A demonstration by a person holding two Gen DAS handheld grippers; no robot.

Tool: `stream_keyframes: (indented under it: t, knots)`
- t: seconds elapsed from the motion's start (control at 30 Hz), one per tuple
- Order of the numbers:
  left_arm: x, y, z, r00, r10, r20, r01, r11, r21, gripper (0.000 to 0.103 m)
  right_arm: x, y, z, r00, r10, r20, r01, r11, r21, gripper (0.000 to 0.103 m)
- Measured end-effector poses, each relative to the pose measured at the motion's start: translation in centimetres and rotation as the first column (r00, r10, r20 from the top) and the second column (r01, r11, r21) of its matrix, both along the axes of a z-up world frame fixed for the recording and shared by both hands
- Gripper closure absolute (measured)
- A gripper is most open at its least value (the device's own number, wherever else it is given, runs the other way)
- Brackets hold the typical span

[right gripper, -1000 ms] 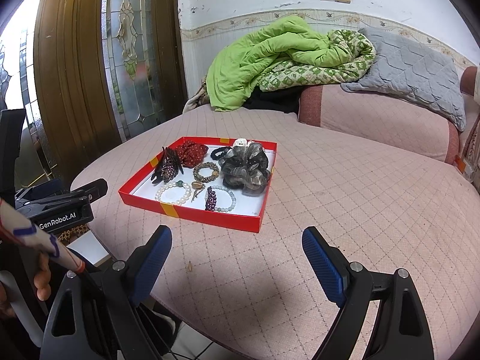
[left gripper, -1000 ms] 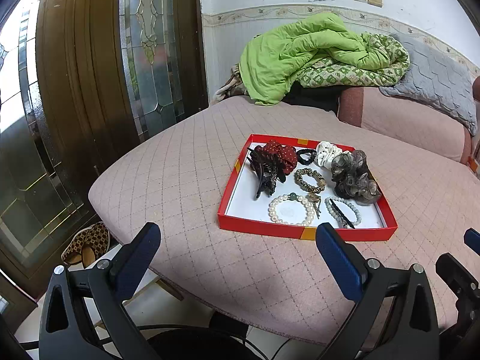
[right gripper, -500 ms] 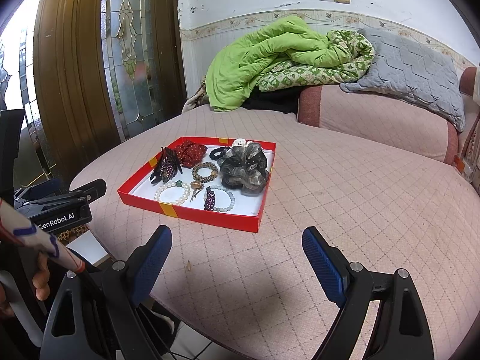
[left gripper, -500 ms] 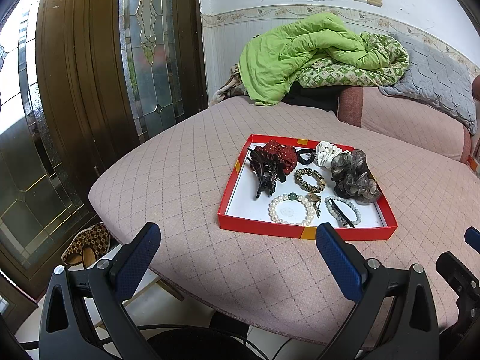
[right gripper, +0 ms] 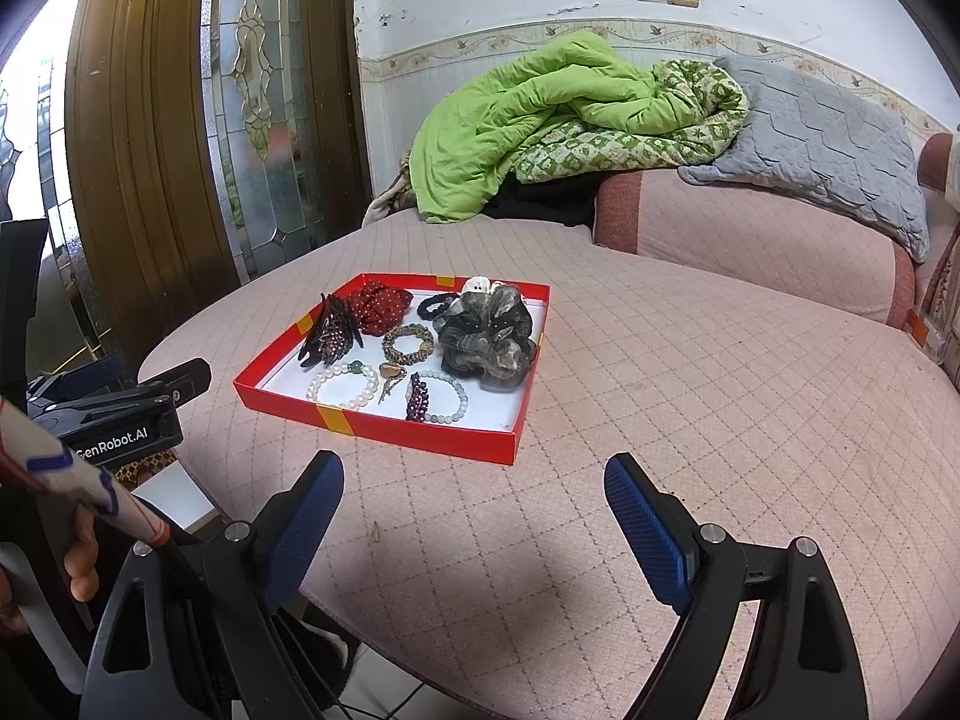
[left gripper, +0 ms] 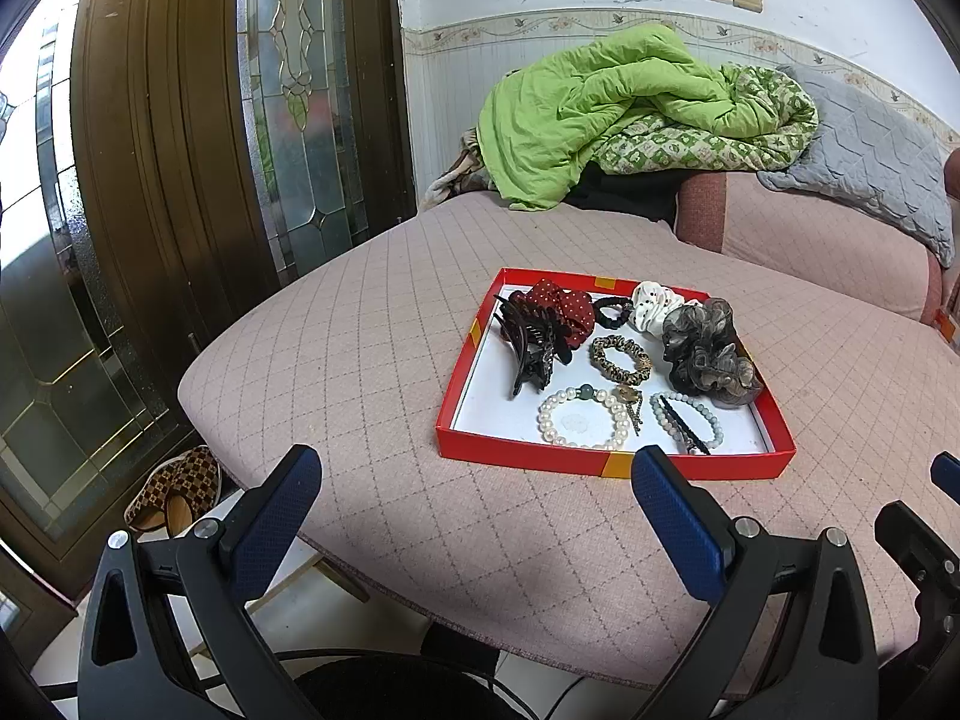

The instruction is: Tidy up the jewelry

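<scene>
Shallow red tray (left gripper: 612, 461) on the pink quilted bed (left gripper: 360, 360), near its front edge. Inside, on a white floor: dark claw clip (left gripper: 531, 339) at left, red dotted scrunchie (left gripper: 564, 306) behind it, black hair tie (left gripper: 612, 309), white scrunchie (left gripper: 654, 309), grey scrunchie (left gripper: 705, 354) against the right wall, leopard scrunchie (left gripper: 621, 357) mid-tray, pearl bracelet (left gripper: 579, 417) and pale bead bracelet (left gripper: 687, 423) along the front wall. Wide bare bed right of the tray and in front of it. Green quilt (right gripper: 540, 120) and grey pillow (right gripper: 822, 138) heaped well behind. Slippers (left gripper: 174, 486) on the floor at left. Left gripper (left gripper: 474, 495) and right gripper (right gripper: 474, 495) short of the tray, jaws wide apart, holding nothing.
</scene>
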State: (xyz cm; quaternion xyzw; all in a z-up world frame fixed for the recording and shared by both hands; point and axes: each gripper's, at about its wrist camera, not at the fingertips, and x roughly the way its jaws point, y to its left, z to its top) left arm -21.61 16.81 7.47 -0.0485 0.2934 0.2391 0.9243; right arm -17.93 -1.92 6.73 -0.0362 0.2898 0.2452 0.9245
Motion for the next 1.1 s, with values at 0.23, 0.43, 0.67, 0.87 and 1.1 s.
stream_keyframes:
  t: [0.23,0.43,0.67,0.87,1.1]
  knots:
    - [-0.02,0.02,0.01,1.0,-0.001,-0.001,0.001,1.0,0.0,0.0,0.03,-0.1,0.11,1.0,-0.002,-0.001,0.002,1.0,-0.002,0.011]
    - [-0.06,0.01,-0.01,1.0,-0.001,-0.001,0.001,1.0,0.001,0.0,0.07,-0.18,0.19,1.0,-0.003,0.0,0.003,1.0,-0.002,0.011]
    - [-0.03,0.01,0.02,1.0,-0.002,-0.001,0.002,1.0,0.001,0.0,0.1,-0.33,0.22,1.0,-0.004,-0.001,0.004,1.0,-0.004,0.011]
    - [-0.01,-0.01,0.02,1.0,-0.002,-0.002,0.002,1.0,0.002,0.0,0.05,-0.32,0.25,1.0,-0.004,0.001,0.004,1.0,-0.003,0.011]
    - [-0.11,-0.03,-0.04,1.0,-0.002,-0.002,0.002,1.0,0.003,0.0,0.09,-0.38,0.22,1.0,-0.006,-0.003,0.006,1.0,-0.007,0.01]
